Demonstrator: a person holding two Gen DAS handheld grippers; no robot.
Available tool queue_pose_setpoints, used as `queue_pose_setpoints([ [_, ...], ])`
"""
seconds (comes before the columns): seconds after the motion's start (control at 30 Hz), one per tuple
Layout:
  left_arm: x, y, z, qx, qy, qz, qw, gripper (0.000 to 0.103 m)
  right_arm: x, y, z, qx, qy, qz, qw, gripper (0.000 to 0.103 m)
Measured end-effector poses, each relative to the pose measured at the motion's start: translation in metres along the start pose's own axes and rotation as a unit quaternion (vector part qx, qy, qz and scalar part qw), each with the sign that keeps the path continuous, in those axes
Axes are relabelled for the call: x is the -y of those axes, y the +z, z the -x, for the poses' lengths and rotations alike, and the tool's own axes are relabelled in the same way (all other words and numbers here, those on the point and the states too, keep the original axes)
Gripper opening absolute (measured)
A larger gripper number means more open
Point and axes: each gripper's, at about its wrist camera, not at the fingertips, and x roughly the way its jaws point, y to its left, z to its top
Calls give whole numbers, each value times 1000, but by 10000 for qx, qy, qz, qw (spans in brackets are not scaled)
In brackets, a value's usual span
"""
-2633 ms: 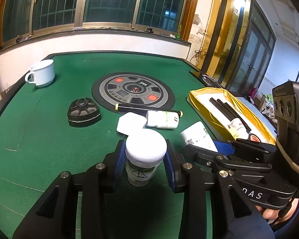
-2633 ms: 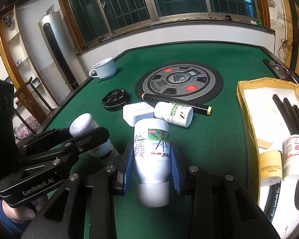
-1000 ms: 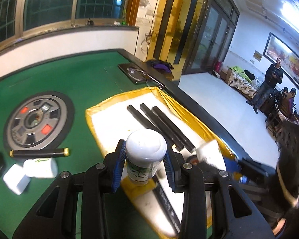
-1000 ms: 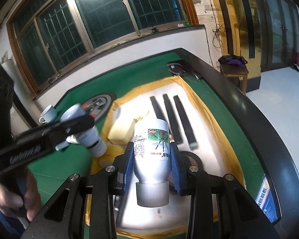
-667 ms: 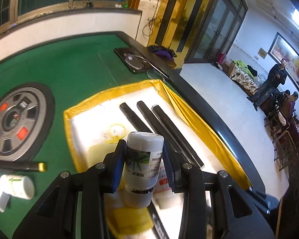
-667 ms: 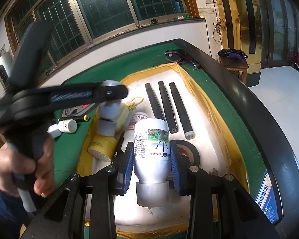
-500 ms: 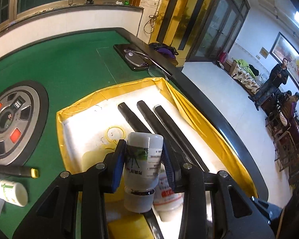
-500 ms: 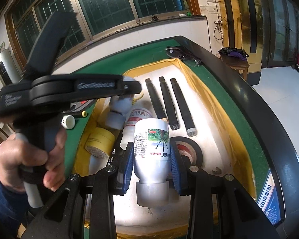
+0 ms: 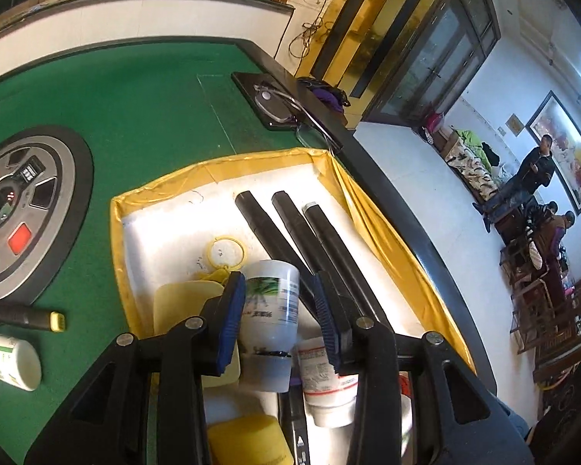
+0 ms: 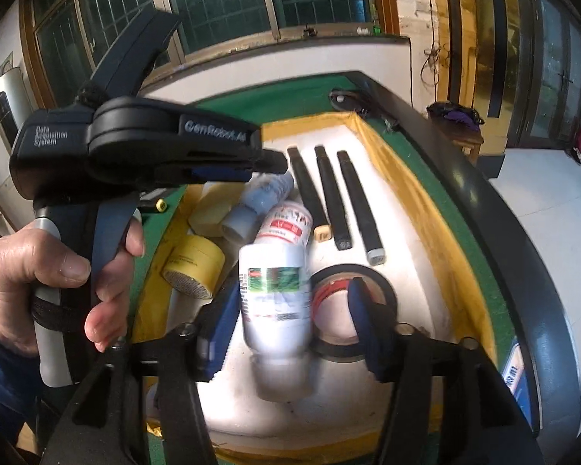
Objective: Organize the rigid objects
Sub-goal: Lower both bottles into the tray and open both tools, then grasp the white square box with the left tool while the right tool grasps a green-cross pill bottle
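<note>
over the yellow-lined tray point(image 10: 403, 178), the right gripper point(image 10: 290, 325) is opening, its pads parting from the white bottle point(image 10: 275, 294) it was clamping a moment ago, dropping it among the stored things. the left gripper point(image 9: 281, 321) is still gripping the small bottle point(image 9: 271, 310), awaiting release.

the white bottle point(image 10: 275, 302) between the right gripper's point(image 10: 290, 321) opening jaws is smeared with motion blur, so its label can't be read and its cap end is just a grey smudge. the left gripper point(image 10: 251, 166) covers the top of the small bottle point(image 10: 257, 201) beside it. on the green table left of the yellow tray point(image 9: 387, 240), the black pen point(image 9: 23, 316) and a white bottle point(image 9: 6, 360) are cut off by the frame edge
</note>
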Motion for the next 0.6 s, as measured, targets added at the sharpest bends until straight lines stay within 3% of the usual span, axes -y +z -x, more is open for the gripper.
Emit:
queue_pose_setpoints([
  [0.33, -5, -13, 38, 270, -141, -69, 9995, 35, -5, 7, 18, 233, -29, -62, 9997, 53],
  [0.6, -39, -36, 83, 642, -59, 19, 9979, 35, -23, 19, 28, 428, 42, -63, 9991, 53],
])
